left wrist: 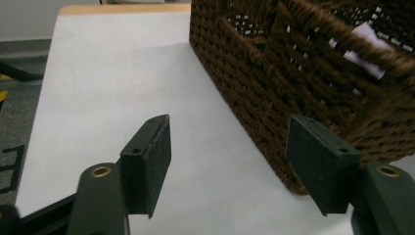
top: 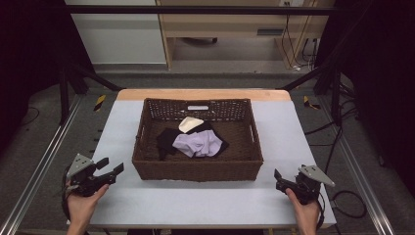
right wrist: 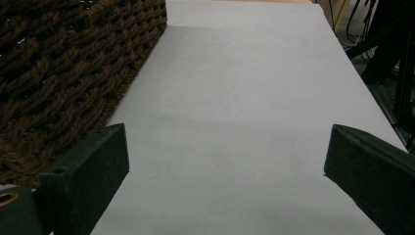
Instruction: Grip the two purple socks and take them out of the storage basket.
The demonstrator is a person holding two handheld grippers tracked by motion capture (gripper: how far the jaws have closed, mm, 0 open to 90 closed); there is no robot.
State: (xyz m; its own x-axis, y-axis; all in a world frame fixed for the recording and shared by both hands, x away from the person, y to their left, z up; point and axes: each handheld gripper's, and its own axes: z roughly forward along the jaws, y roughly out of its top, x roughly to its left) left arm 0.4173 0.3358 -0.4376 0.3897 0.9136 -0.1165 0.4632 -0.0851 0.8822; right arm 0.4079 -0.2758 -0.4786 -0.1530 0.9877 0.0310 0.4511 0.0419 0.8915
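Count: one brown wicker basket (top: 197, 169) mid-table, three cloth pieces inside it: one lilac cloth (top: 199, 144) crumpled on top, one black cloth (top: 167, 139) spread under it, one cream cloth (top: 189, 124) toward the far wall. Two grippers, one per hand. Left gripper (top: 110, 168) sits at the basket's near-left corner, just beside it, jaws spread wide with nothing between them (left gripper view has the basket wall right next to one pad (left wrist: 320, 161), not touching as far as I can tell). Right gripper (top: 277, 179) is off the near-right corner, a bit further out, jaws also wide apart and empty; bare table between the pads in the right gripper view. Surface: one table (top: 210, 200) with a pale grey-white top and a wood strip along the far edge. Room: dim, black frame rails on both sides, grey floor, cables on the right, light wooden furniture at the back.
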